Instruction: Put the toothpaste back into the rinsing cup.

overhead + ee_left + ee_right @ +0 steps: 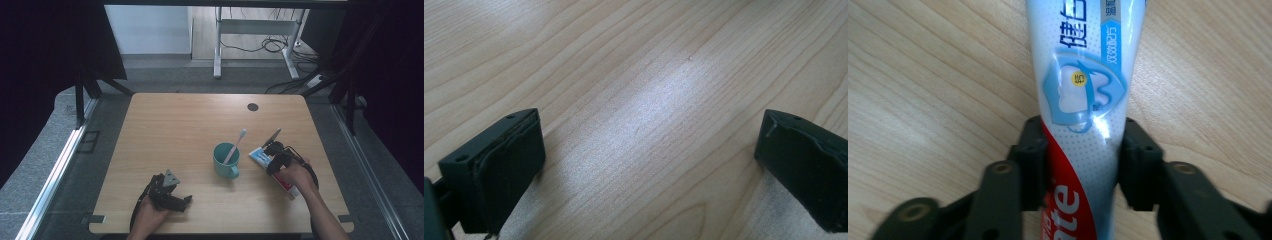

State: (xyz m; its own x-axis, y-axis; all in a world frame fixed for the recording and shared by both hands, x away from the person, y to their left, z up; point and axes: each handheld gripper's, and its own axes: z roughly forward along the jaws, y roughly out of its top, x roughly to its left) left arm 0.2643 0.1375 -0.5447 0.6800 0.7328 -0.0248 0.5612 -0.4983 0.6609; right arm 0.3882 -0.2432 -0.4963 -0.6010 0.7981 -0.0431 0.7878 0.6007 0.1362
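The right tongs (1082,165) pinch the toothpaste tube (1083,90), one jaw pressed on each side of it; the tube lies flat on the worktop (175,130) and runs out ahead of them. Just beside these tongs, to their left, stands the cup (225,160), with a toothbrush (236,145) leaning in it. The left tongs (649,165) are spread wide over bare wood, seemingly resting on it.

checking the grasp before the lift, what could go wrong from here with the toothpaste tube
1. The right gripper pinches the soft white, blue and red toothpaste tube across its width; it may buckle or slip.
2. The teal mug holding a toothbrush stands close by; a swing toward it could tip it.
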